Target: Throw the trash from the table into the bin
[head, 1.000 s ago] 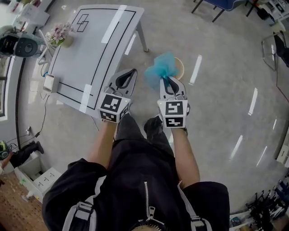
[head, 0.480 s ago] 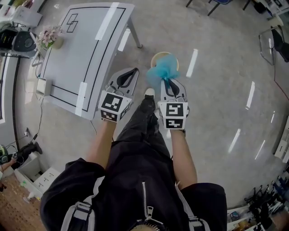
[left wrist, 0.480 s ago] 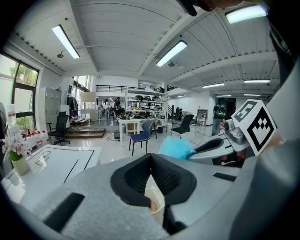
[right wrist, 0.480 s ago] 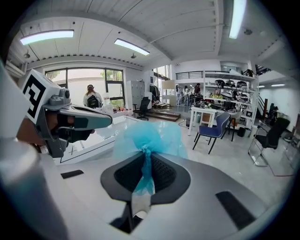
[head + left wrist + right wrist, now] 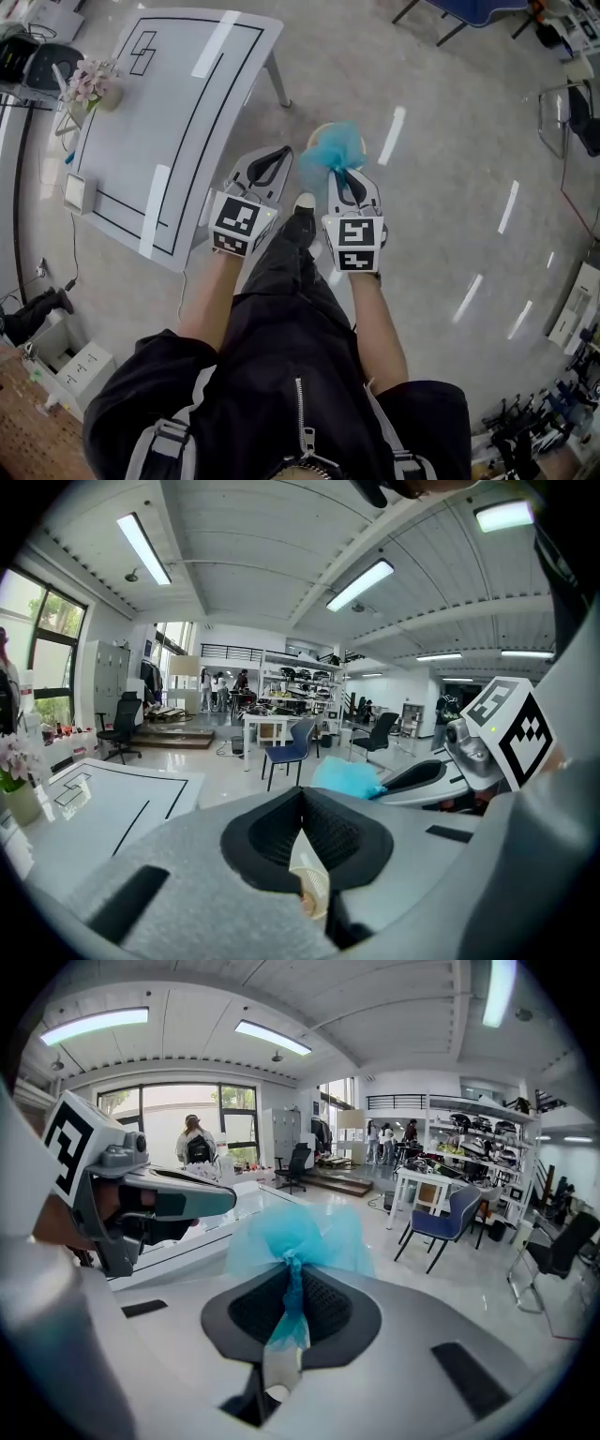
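Observation:
A bunch of blue mesh trash [image 5: 333, 150] sticks out of my right gripper [image 5: 339, 174], whose jaws are shut on its twisted neck [image 5: 289, 1283]. It hangs over the round tan bin [image 5: 316, 130] on the floor and hides most of it. My left gripper [image 5: 278, 151] is level with the right one, just to its left, shut with nothing seen in it [image 5: 302, 795]. In the left gripper view the blue trash [image 5: 345, 777] shows to the right. The white table [image 5: 169, 103] with black lines stands at the upper left.
On the table's left edge stand a flower pot [image 5: 92, 82] and a small white box [image 5: 75, 192]. The table's leg [image 5: 277, 80] is close to the bin. The person's shoe [image 5: 305, 201] is just before the bin. Chairs [image 5: 469, 11] stand at the far right.
Both grippers have moved forward and down together toward the bin. The blue trash, earlier left of the bin, now hangs over it. The person's leg has stepped forward.

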`<state>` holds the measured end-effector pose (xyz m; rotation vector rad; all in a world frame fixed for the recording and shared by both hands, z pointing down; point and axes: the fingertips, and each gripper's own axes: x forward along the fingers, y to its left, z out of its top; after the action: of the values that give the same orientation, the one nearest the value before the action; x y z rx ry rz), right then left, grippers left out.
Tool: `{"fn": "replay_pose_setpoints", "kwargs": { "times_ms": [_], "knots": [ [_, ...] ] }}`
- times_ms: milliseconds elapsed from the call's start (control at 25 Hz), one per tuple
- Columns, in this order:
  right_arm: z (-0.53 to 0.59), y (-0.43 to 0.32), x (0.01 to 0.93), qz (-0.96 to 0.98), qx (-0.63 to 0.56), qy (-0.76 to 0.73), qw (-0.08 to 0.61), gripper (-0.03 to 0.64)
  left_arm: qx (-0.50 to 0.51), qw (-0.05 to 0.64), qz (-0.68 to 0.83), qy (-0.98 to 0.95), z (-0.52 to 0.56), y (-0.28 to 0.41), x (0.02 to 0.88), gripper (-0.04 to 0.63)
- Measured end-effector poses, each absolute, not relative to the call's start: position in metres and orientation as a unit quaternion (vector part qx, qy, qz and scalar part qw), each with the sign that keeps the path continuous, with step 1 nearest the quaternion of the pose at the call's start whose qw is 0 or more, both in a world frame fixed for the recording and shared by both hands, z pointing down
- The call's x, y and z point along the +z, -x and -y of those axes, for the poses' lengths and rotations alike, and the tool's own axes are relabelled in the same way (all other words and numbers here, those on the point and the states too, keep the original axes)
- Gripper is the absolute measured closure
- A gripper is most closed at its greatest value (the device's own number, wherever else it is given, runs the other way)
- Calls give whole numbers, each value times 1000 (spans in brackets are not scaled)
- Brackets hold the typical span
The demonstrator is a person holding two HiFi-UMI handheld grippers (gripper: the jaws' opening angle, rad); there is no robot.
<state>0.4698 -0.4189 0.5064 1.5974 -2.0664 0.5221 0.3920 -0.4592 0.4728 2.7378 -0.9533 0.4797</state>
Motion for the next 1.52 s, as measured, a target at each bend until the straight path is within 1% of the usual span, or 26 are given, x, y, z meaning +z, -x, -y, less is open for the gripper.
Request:
{"fn": "replay_pose_setpoints", "kwargs": {
  "times_ms": [400,640,840,1200,1520],
  "knots": [
    [500,-496,531,747,194,-583,254,584,156,114,306,-932,541,-420,502,588],
    [510,-523,567,731,219,-596,249,584,163,124,285,-936,551,-443,531,588],
    [521,-538,603,726,227,-605,235,584,164,118,276,-940,567,-460,565,588],
    [525,-565,727,717,253,-605,236,584,179,108,278,-938,594,-490,664,588],
    [535,-550,868,722,253,-600,234,584,177,89,278,-940,603,-483,763,588]
  ]
}}
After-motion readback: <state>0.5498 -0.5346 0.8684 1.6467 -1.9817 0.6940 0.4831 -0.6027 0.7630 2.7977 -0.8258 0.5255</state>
